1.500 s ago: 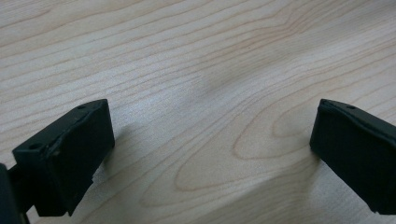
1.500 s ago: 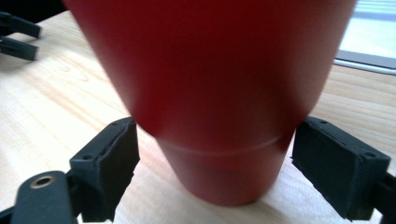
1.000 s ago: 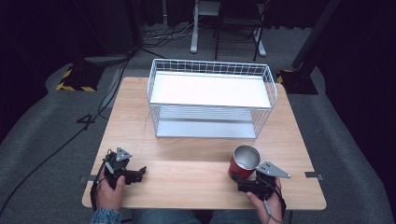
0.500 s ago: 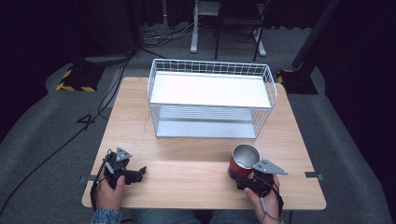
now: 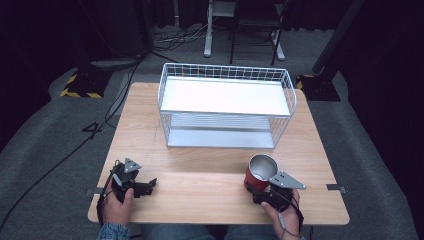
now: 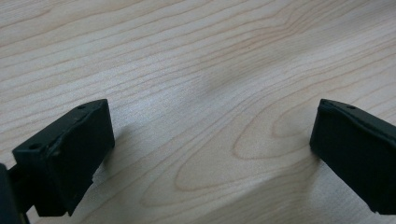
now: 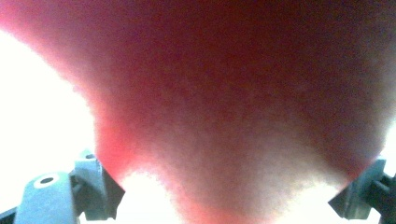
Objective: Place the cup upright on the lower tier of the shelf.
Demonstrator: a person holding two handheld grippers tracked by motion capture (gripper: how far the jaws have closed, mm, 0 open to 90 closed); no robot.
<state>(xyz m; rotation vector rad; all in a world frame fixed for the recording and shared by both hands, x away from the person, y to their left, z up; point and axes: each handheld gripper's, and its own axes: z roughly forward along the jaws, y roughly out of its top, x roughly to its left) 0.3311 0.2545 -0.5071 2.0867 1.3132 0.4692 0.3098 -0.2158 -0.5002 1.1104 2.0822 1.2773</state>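
Note:
A red metal cup (image 5: 261, 173) with a silver inside stands upright near the table's front right. My right gripper (image 5: 261, 192) sits just behind it, open, with a jaw on each side of the cup's base. In the right gripper view the cup (image 7: 224, 93) is a red blur between the jaw tips, and whether they touch it is unclear. My left gripper (image 5: 149, 186) rests at the front left, pointing right. Its jaws stand wide open over bare wood (image 6: 210, 93) with nothing between them.
A white wire rack (image 5: 225, 95) with two shelves stands at the back middle of the wooden table (image 5: 200, 170). Cables run across the grey floor (image 5: 60, 150) at the left. Chair and stand legs are behind the table.
The right gripper has edged in toward the red cup. The left gripper and the cup have stayed where they were.

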